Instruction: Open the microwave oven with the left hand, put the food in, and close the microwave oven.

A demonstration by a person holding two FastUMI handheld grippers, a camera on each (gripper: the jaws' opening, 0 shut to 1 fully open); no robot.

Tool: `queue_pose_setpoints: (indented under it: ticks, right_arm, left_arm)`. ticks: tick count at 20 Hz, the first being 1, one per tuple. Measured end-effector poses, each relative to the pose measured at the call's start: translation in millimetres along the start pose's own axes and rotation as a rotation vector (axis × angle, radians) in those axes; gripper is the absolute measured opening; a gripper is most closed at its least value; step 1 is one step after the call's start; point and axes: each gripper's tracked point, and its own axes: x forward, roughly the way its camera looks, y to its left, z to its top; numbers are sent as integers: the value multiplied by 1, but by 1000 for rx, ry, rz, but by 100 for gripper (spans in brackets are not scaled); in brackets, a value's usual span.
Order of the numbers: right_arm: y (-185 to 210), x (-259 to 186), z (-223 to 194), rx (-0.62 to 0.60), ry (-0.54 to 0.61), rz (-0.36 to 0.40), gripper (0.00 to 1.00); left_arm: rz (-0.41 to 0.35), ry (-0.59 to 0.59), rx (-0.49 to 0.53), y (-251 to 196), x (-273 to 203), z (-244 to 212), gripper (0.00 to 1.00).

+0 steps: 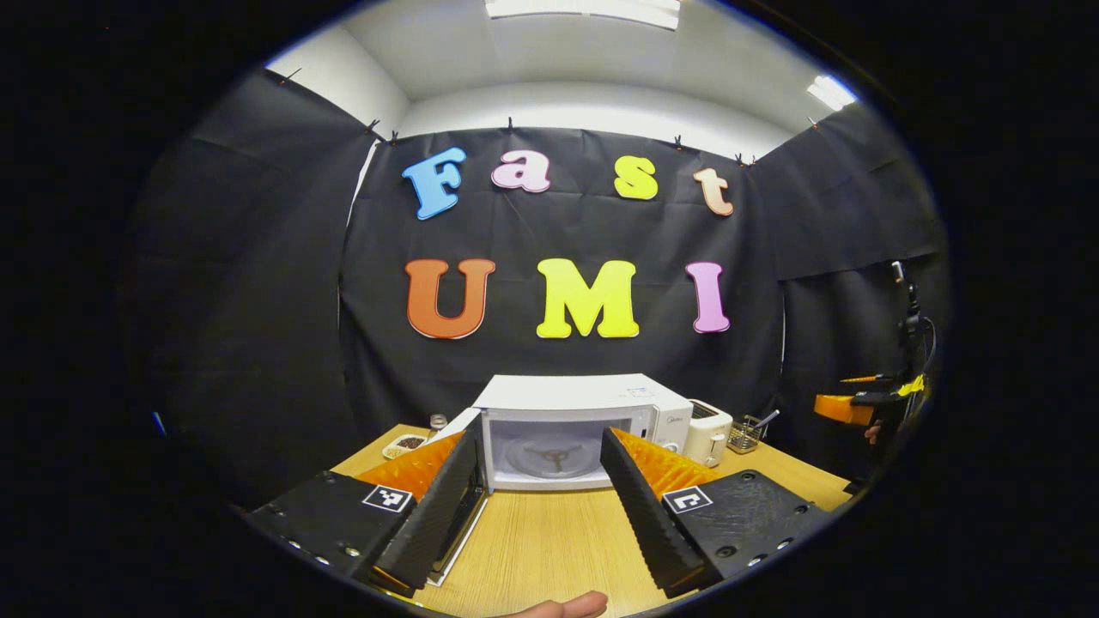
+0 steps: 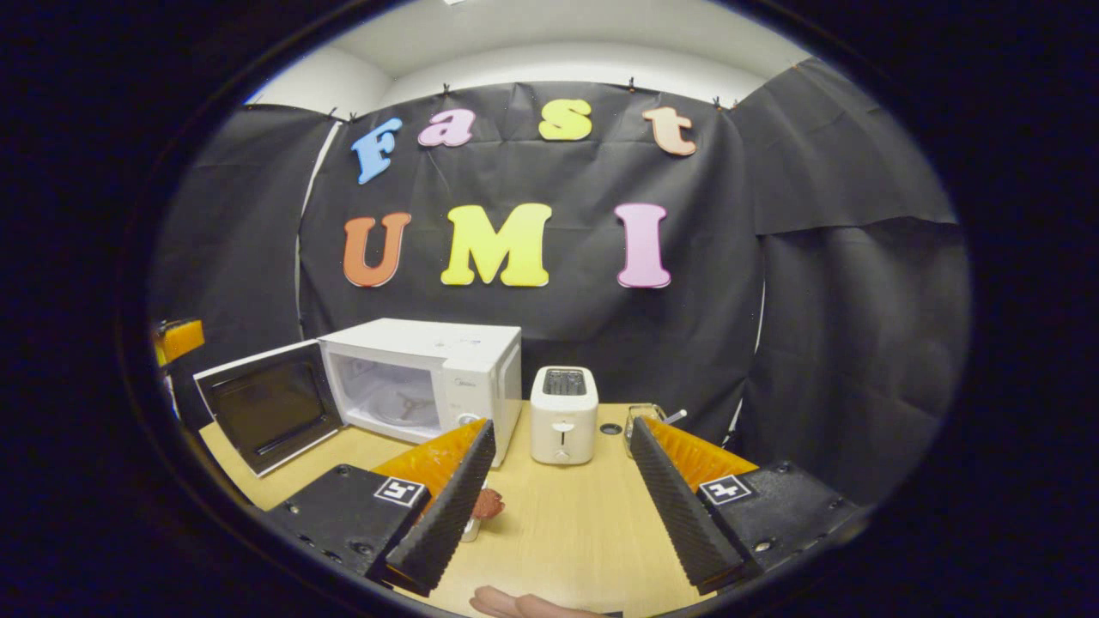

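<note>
Ridged fingers of the left tool [image 1: 539,506] stand wide apart with nothing between them, aimed at the white microwave [image 1: 584,429] on the wooden counter [image 1: 549,532]. Its door [image 2: 270,412] hangs open to the left, showing a bare turntable inside. The right tool [image 2: 558,506] is likewise spread and holding nothing. Just beside its left finger, partly hidden, a reddish-brown piece of food [image 2: 487,506] sits on the counter. A white toaster [image 2: 563,415] stands right of the microwave.

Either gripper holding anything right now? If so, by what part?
Nothing held. Left gripper and right gripper both stand open with bare table between the fingers; microwave door is open.
</note>
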Motion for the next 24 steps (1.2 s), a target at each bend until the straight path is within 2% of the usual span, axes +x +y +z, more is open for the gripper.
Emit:
queue_pose_setpoints:
  ticks: [1, 3, 8, 9, 10, 11, 12, 13, 14, 15, 16, 18, 19, 20, 21, 22, 23, 24]
  right_arm:
    - [1, 11, -5, 7, 28, 16, 100]
    - [7, 32, -18, 20, 100, 65, 100]
    - [36, 74, -69, 72, 344, 263, 100]
    - [41, 80, -80, 89, 397, 293, 98]
    - [46, 86, -92, 107, 452, 320, 97]
    - [51, 91, -105, 132, 506, 347, 92]
    - [58, 95, -117, 161, 562, 385, 80]
    - [65, 99, -127, 190, 615, 416, 89]
    - [70, 102, -137, 211, 662, 444, 76]
    - [72, 103, -146, 231, 695, 465, 85]
    - [72, 106, -153, 245, 719, 481, 72]
    - [70, 115, -166, 286, 750, 480, 70]
    - [72, 119, -171, 317, 764, 493, 81]
    - [77, 121, -177, 358, 782, 521, 78]
    - [87, 119, -184, 404, 823, 559, 60]
    - [95, 116, -191, 452, 869, 597, 54]
    - [101, 114, -196, 494, 903, 619, 55]
    - [103, 114, -196, 541, 895, 618, 31]
  left_arm:
    - [5, -10, 8, -1, 5, 5, 90]
    - [5, -23, 25, -5, 12, 9, 90]
    - [-10, -23, 87, -22, 22, 3, 90]
    - [-16, -27, 88, -26, 22, 3, 90]
    - [-22, -27, 83, -27, 22, 0, 82]
    - [-29, -25, 77, -30, 22, -3, 92]
    - [-40, -20, 70, -33, 24, -5, 94]
    - [-45, -13, 67, -35, 25, -8, 94]
    - [-42, -8, 67, -32, 26, -11, 94]
    - [-34, -3, 69, -29, 26, -13, 94]
    - [-25, 2, 66, -24, 27, -15, 94]
    - [-16, 23, 37, -19, 29, -22, 94]
    - [-14, 37, 17, -16, 29, -27, 94]
    - [-6, 48, -2, -12, 29, -29, 88]
    - [3, 57, -20, -7, 30, -32, 88]
    - [6, 61, -38, -3, 30, -34, 94]
    - [2, 58, -49, -4, 29, -33, 94]
    - [-2, 51, -53, -3, 28, -33, 93]
